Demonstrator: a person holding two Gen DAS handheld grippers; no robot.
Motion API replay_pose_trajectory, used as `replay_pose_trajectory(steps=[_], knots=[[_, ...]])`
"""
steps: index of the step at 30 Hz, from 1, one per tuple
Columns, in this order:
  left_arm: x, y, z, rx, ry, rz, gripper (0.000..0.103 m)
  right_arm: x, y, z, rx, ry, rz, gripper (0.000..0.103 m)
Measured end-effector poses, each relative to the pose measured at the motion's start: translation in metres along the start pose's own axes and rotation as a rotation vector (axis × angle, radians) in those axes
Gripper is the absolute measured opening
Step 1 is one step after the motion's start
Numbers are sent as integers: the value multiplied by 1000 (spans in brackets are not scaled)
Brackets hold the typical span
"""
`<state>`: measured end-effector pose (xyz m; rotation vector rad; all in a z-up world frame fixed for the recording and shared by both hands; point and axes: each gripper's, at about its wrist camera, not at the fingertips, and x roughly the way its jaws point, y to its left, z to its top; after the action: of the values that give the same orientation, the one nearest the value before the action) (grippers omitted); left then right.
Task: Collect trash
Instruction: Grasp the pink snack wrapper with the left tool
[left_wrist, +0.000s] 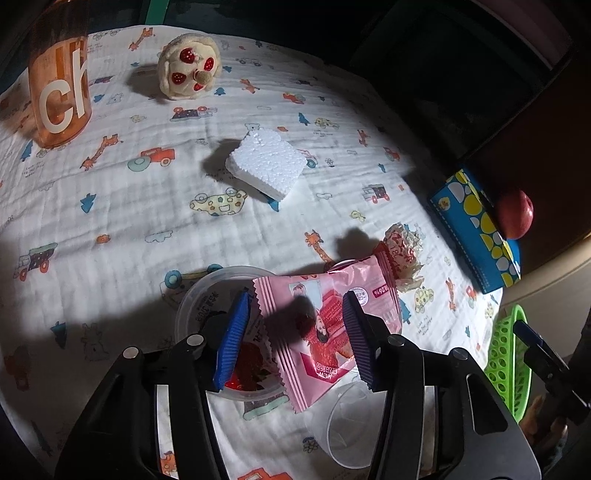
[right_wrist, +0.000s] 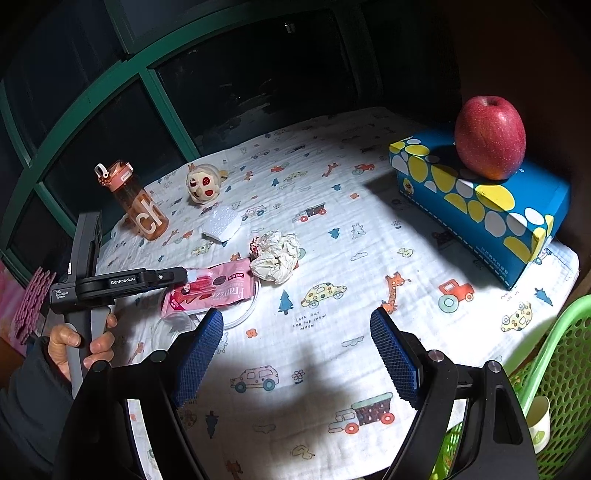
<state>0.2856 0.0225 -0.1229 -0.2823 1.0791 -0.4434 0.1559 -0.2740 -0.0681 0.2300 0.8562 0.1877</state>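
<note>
Dark window panes with green frames back a counter (right_wrist: 332, 236) spread with a white cloth printed with cars and giraffes. On it lies the trash: a pink snack wrapper (left_wrist: 325, 314) draped over a clear round plastic container (left_wrist: 207, 295), a crumpled paper ball (right_wrist: 277, 254) just beside the wrapper's far end, a white foam block (left_wrist: 266, 162) further back, and a clear plastic cup (left_wrist: 347, 424) close under the left tool. A green mesh basket (right_wrist: 554, 369) stands at the counter's right edge, likely where the trash goes.

Risks, as I judge them: the wrapper is thin and slick, so the pads could pinch only a loose fold and let it slide out on the lift. Since it rests on the container, a low grab might catch the rim too and drag or tip the tub. The orange bottle (right_wrist: 142, 206), plush toy (right_wrist: 203, 184) and the apple (right_wrist: 489, 136) on the blue tissue box (right_wrist: 480, 206) are not trash and should be left.

Left tool (left_wrist: 295, 332) is about half open, its blue pads straddling the wrapper without clearly pressing on it. Right tool (right_wrist: 295, 354) hangs wide open over bare cloth, holding nothing.
</note>
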Motion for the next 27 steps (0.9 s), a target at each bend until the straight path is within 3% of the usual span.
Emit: replay_pose_trajectory(steps=[3, 8, 14, 27], knots=[[3, 1, -1, -7, 12, -10, 47, 4, 1, 1, -1, 6, 2, 79], [9, 4, -3, -18, 26, -10, 27, 8, 4, 2, -8, 10, 5, 79], [-1, 1, -3, -22, 4, -16, 12, 19, 11, 4, -22, 22, 18, 79], [-65, -8, 11, -6, -121, -77, 8, 75, 18, 24, -23, 68, 58, 77]])
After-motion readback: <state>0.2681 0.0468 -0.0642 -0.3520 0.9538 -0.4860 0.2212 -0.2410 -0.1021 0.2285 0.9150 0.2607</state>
